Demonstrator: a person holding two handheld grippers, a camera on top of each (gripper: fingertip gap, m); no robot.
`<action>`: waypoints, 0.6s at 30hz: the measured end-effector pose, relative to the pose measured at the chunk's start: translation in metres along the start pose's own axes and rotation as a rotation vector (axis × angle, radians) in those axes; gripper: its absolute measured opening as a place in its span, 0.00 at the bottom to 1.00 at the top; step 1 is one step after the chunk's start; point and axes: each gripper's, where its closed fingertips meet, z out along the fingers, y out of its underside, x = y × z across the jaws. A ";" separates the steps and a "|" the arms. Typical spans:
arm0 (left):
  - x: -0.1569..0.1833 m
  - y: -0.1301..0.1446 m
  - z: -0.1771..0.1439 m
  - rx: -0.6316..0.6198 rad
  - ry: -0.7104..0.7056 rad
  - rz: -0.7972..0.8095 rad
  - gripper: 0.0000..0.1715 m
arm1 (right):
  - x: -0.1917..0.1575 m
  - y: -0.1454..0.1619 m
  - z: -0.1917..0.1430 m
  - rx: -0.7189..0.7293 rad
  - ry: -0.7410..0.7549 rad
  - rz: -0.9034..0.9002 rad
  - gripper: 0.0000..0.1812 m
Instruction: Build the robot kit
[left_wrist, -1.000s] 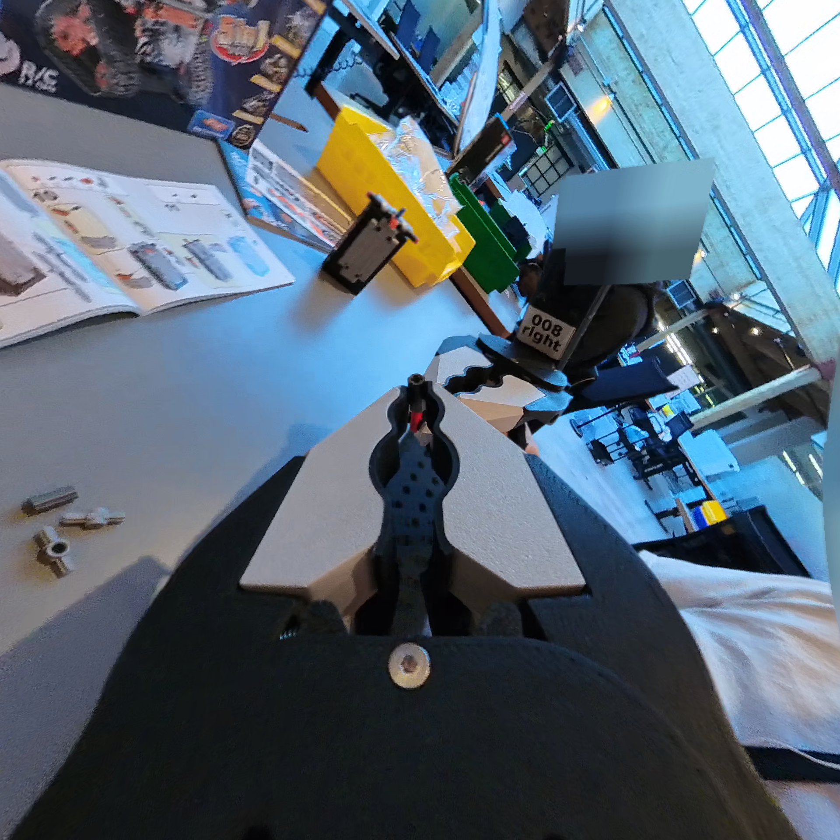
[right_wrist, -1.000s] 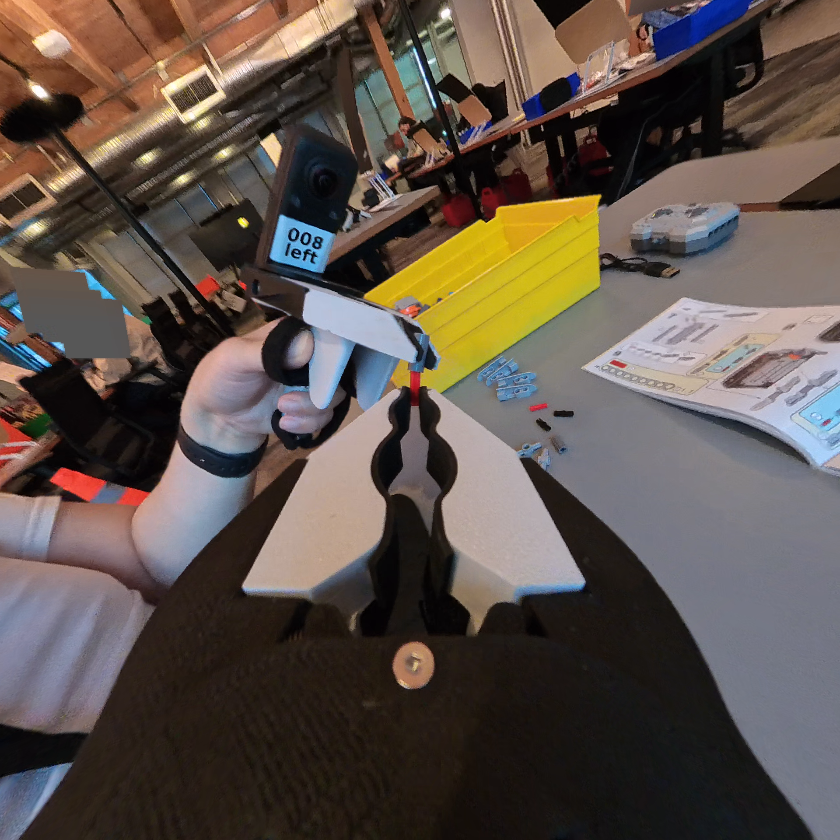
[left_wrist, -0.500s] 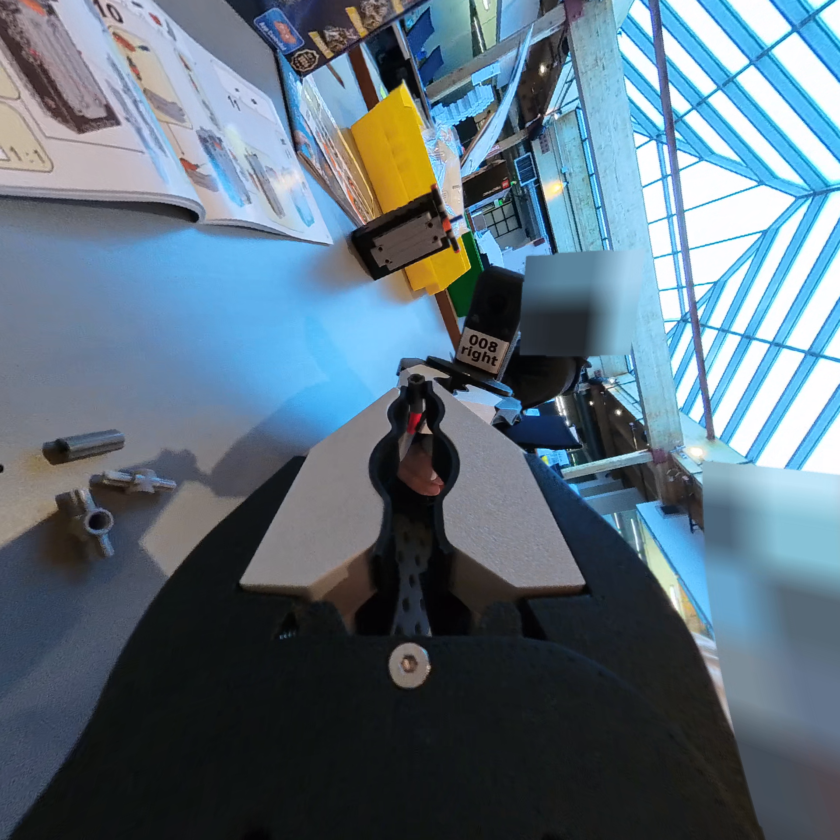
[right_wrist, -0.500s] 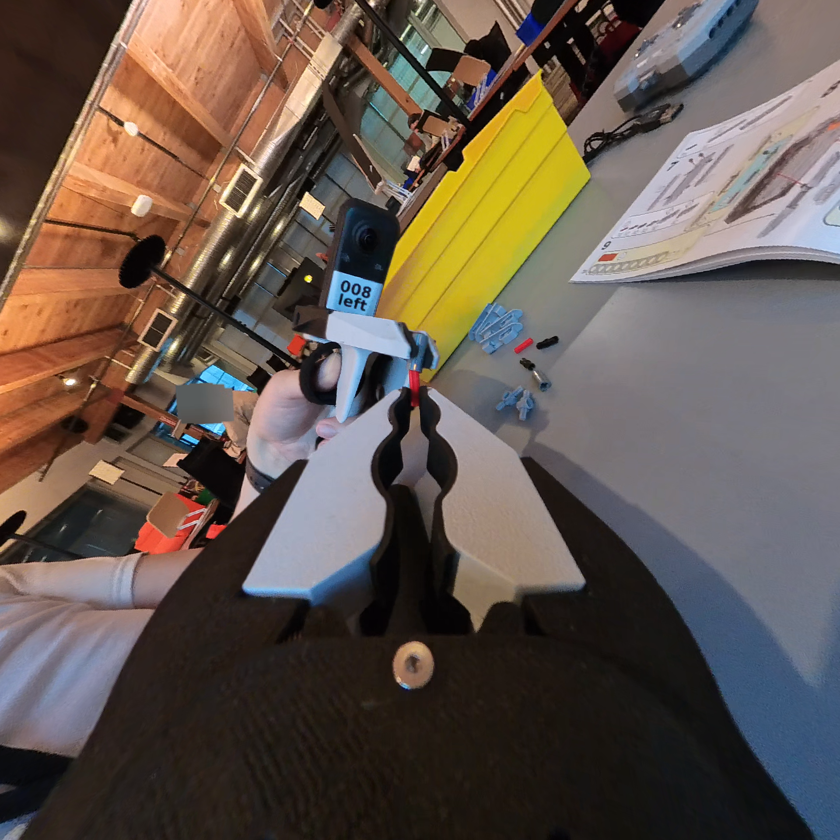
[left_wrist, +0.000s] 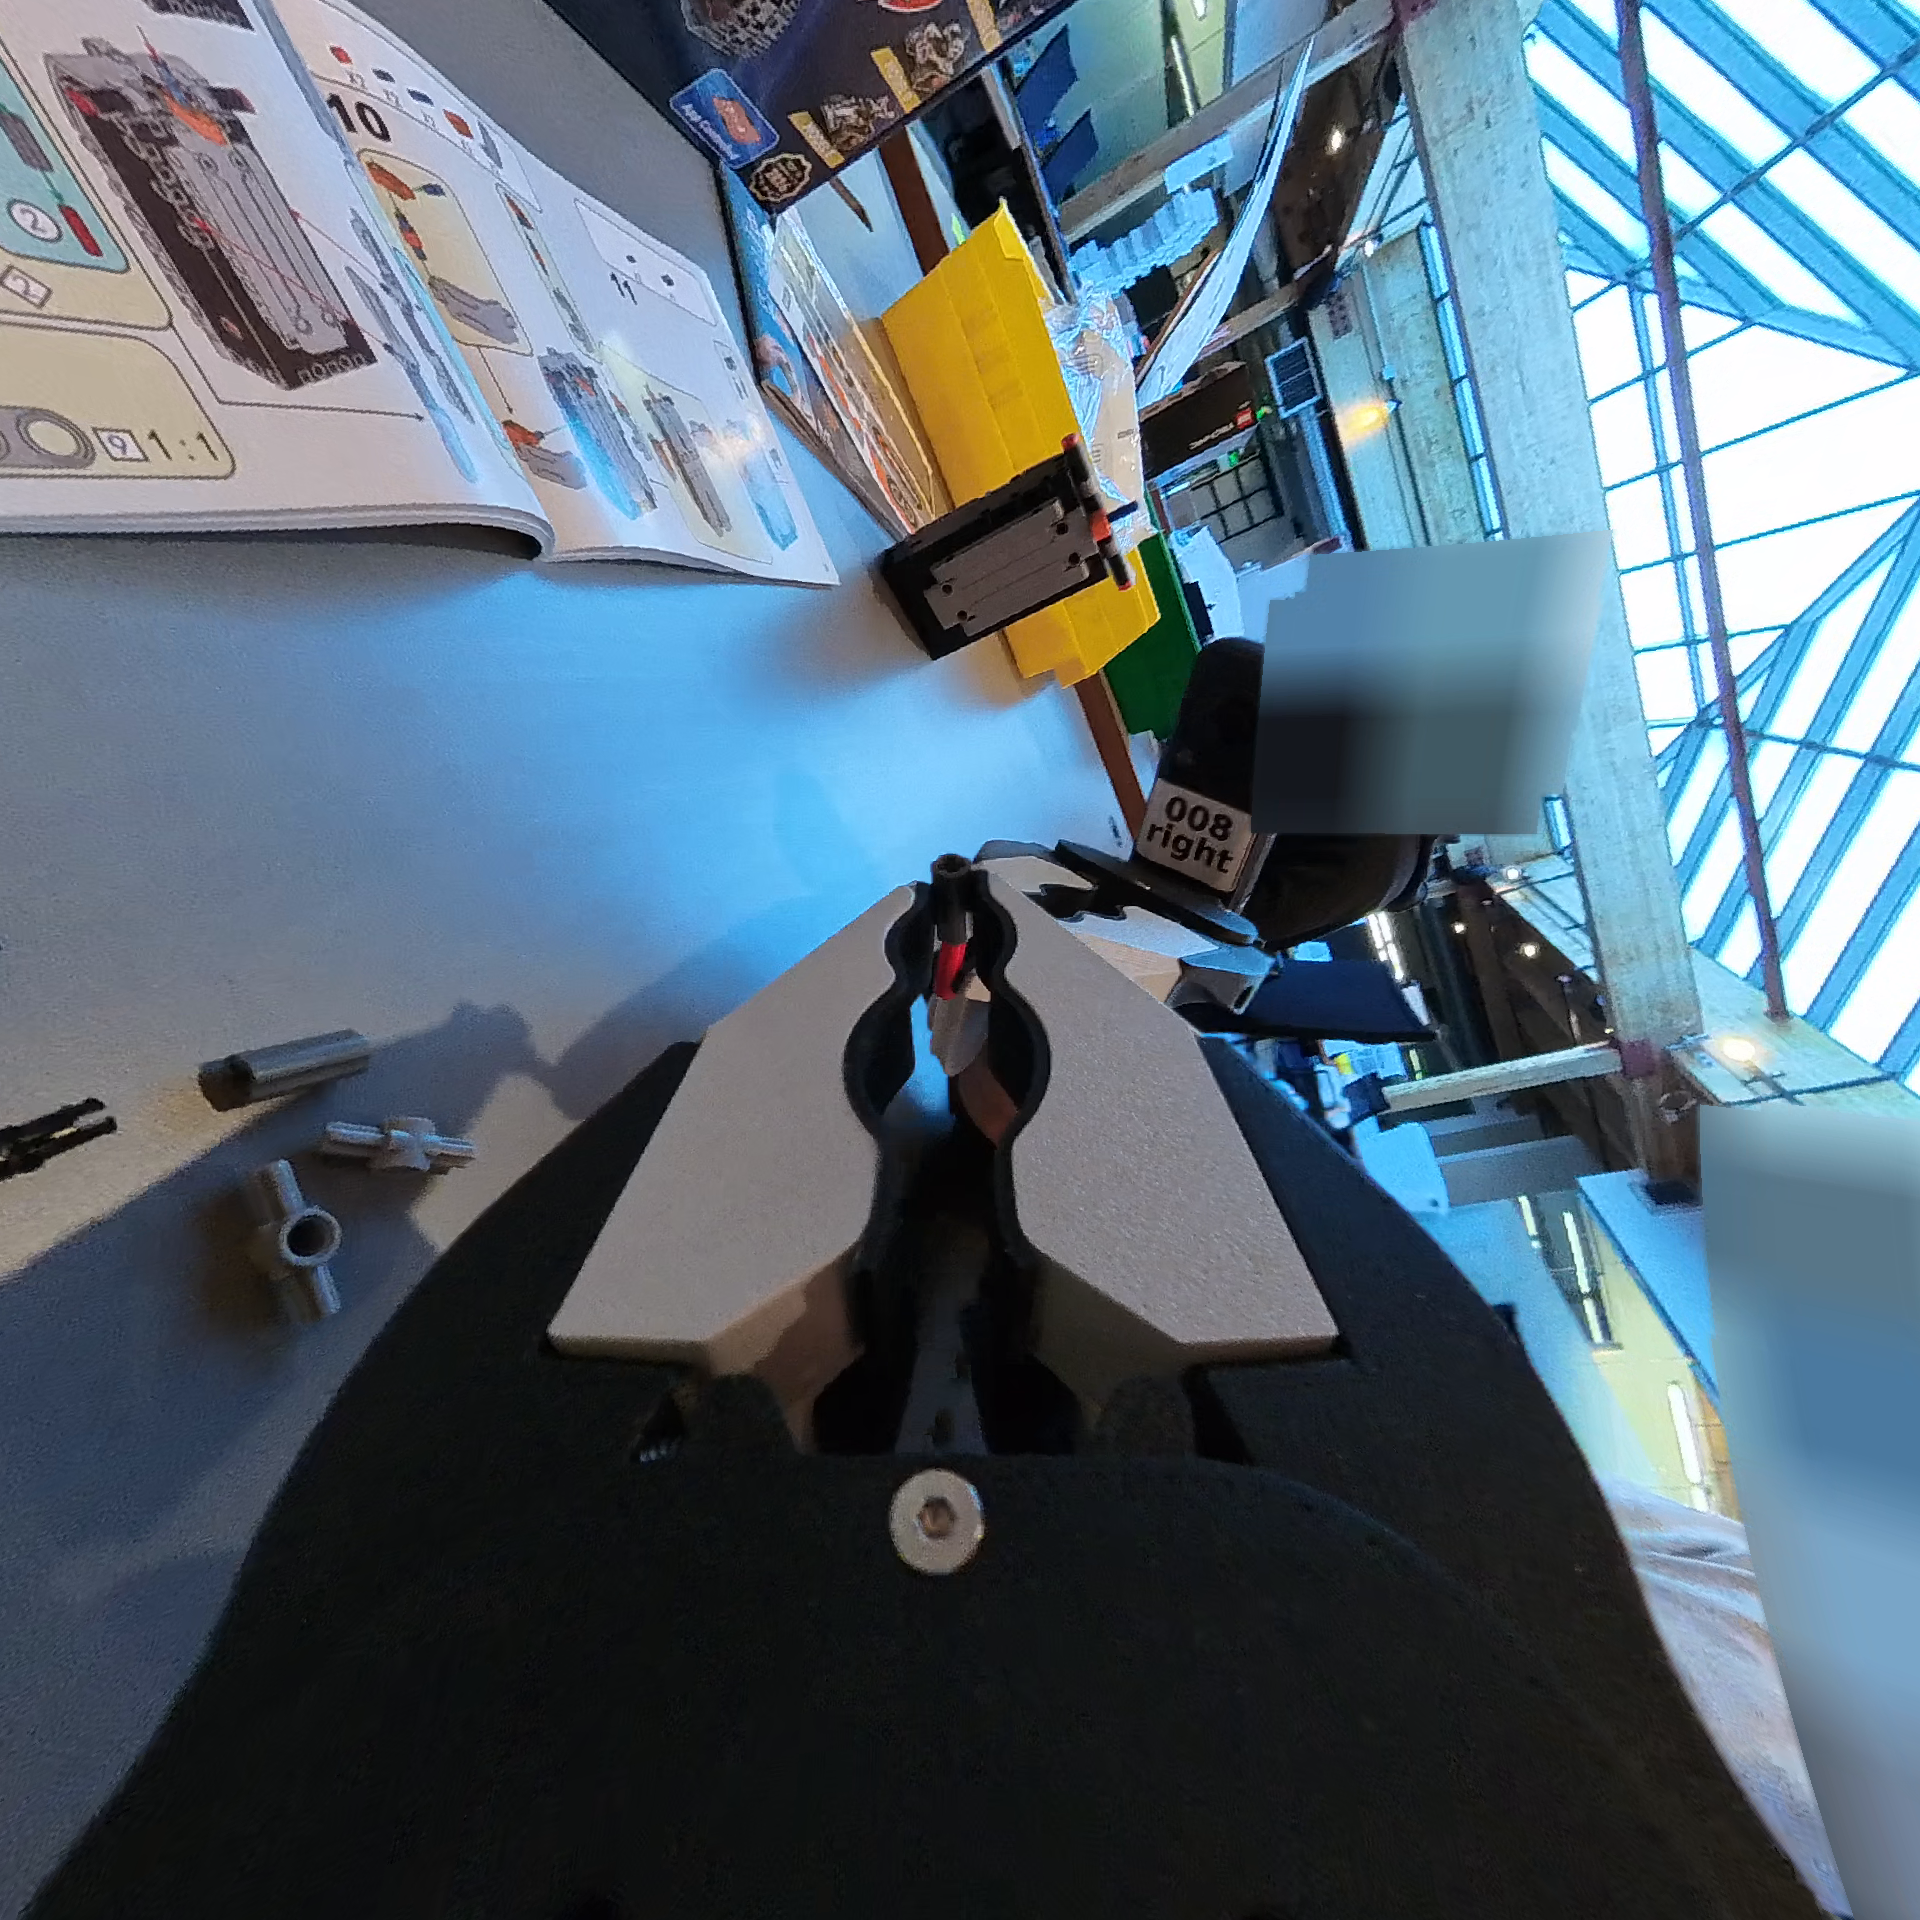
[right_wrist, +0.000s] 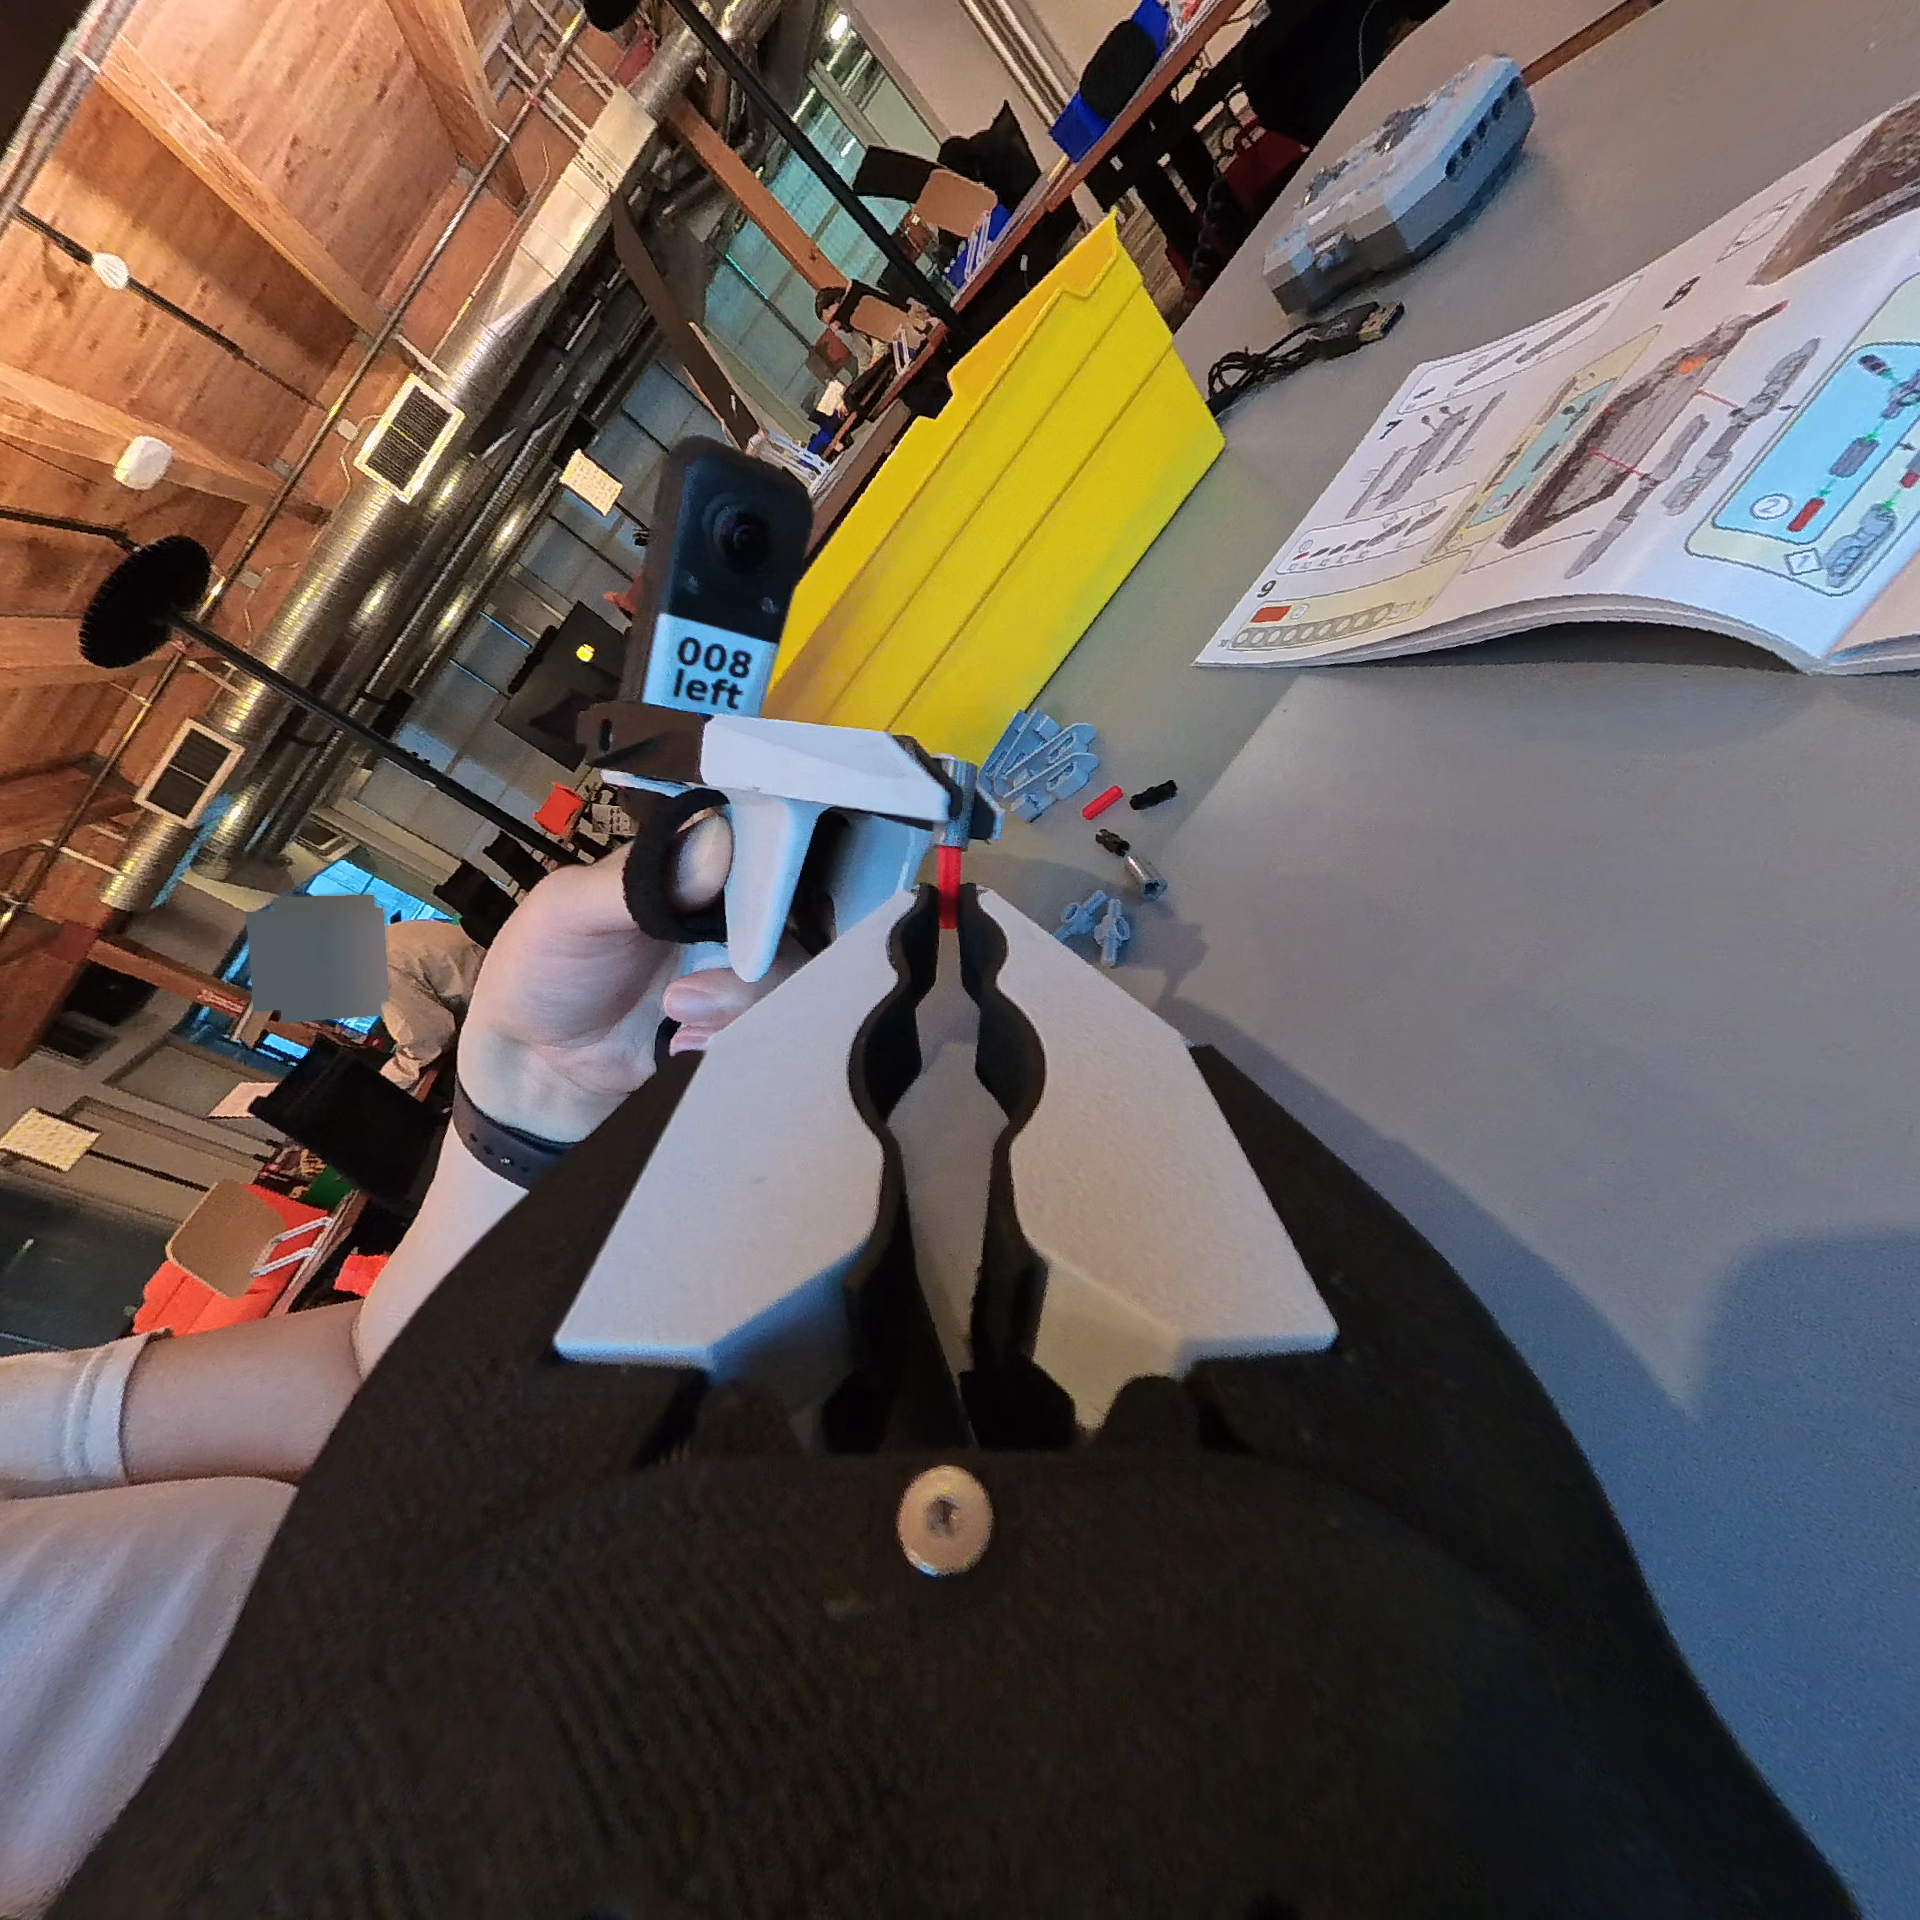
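My left gripper (left_wrist: 951, 896) is shut on a small dark grey connector (left_wrist: 950, 871) at its very tip. My right gripper (right_wrist: 947, 906) is shut on a thin red axle (right_wrist: 948, 881). The two grippers meet tip to tip above the grey table (left_wrist: 468, 810). The red axle runs up into the grey connector (right_wrist: 962, 781) in the left gripper's tip. A hand (right_wrist: 582, 977) holds the left gripper in the right wrist view. The red axle (left_wrist: 943, 961) shows through the left jaws' gap, with the right gripper's fingers (left_wrist: 1143, 930) just behind.
An open instruction booklet (left_wrist: 364, 312) (right_wrist: 1610, 499) lies on the table. Near it are a yellow bin (right_wrist: 997, 499), a black and grey block assembly (left_wrist: 1013, 561) and a grey hub (right_wrist: 1392, 208) with a cable (right_wrist: 1299, 343). Loose grey parts (left_wrist: 296, 1236) and blue pins (right_wrist: 1044, 758) lie nearby. My left and right fingertips are right by each other. The grey hub (right_wrist: 1392, 208) is about equally far from each gripper, around 35 cm.
Both grippers have rolled and tilted together, so the table now slants steeply in both views. They stay tip to tip, each still shut on its piece.
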 end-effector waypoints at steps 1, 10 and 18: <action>0.000 0.000 0.000 -0.005 -0.011 0.021 0.03 | 0.000 0.000 0.000 -0.003 0.001 0.001 0.01; 0.001 0.005 -0.005 -0.067 -0.018 0.087 0.03 | -0.004 0.005 0.003 -0.031 0.002 -0.047 0.01; 0.001 0.006 -0.008 -0.097 0.012 0.034 0.03 | -0.005 0.005 0.004 -0.034 0.021 -0.093 0.01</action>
